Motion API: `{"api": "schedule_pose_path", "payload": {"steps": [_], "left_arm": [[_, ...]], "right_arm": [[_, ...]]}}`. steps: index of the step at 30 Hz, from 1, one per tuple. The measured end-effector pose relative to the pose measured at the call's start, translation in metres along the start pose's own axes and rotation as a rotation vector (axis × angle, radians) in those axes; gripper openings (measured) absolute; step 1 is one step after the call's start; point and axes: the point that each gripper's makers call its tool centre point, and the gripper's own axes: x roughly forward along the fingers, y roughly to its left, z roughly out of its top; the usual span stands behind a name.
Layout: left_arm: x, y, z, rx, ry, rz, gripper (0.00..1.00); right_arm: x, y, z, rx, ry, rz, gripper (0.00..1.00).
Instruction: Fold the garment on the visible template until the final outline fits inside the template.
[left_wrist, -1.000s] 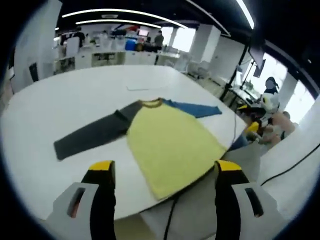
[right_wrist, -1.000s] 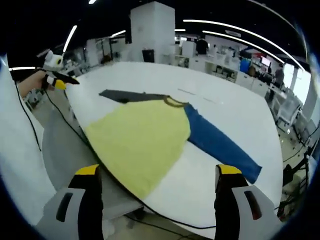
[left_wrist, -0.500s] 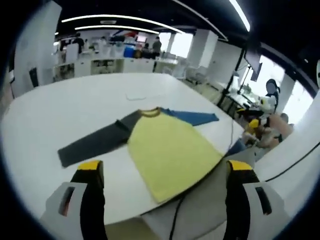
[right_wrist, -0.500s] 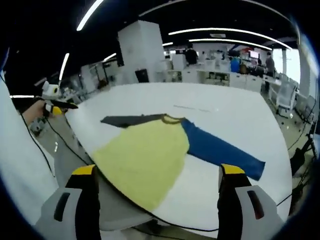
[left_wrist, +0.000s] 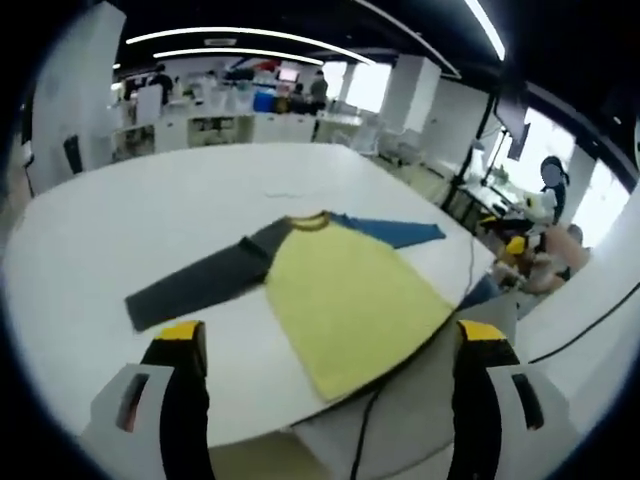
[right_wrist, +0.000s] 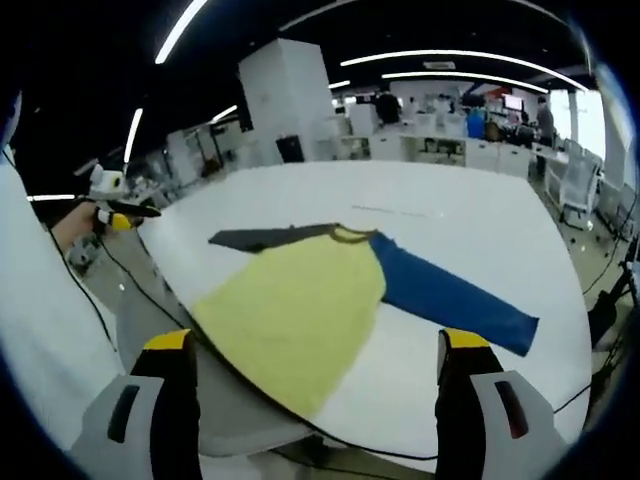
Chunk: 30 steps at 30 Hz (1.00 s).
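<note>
A long-sleeved shirt lies flat on the white table (left_wrist: 120, 220), with its hem at the near edge. It has a yellow body (left_wrist: 350, 300) (right_wrist: 295, 310), a dark grey sleeve (left_wrist: 200, 285) (right_wrist: 265, 237) and a blue sleeve (left_wrist: 395, 230) (right_wrist: 455, 305). My left gripper (left_wrist: 332, 332) hangs open, short of the table and apart from the shirt. It also appears in the right gripper view (right_wrist: 115, 215), held by a hand. My right gripper (right_wrist: 316, 340) is open too, off the table's edge, with nothing in it. In the left gripper view it sits far right (left_wrist: 515, 248).
A faint thin line (left_wrist: 285, 195) (right_wrist: 390, 210) marks the table beyond the collar. A black cable (left_wrist: 470, 270) (right_wrist: 140, 280) runs along the table's near edge. Desks, chairs and people fill the office behind. White clothing crowds the lower right of the left gripper view.
Both views have shifted a little with the hands. My left gripper's jaws stand slightly wider apart than a second ago. The shirt has not moved.
</note>
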Motion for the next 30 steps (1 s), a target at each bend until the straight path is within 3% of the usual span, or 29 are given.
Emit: {"api": "schedule_pose_path", "payload": {"steps": [6,17,26,30], "left_arm": [[0.002,-0.001,0.006,-0.016,-0.014,-0.006,0.98],[0.017,-0.004,0.003,-0.027,0.013,-0.017,0.99],[0.033,-0.014,0.014,-0.017,0.015,-0.035,0.98],[0.037,-0.017,0.017,-0.022,0.009,-0.030,0.98]], "right_arm": [[0.003,-0.001,-0.004,0.004,0.023,0.005,0.99],[0.007,-0.012,-0.010,0.021,0.042,0.007,0.98],[0.009,-0.044,-0.018,0.077,0.038,-0.042,0.95],[0.011,-0.068,-0.025,0.108,0.030,-0.086,0.93]]}}
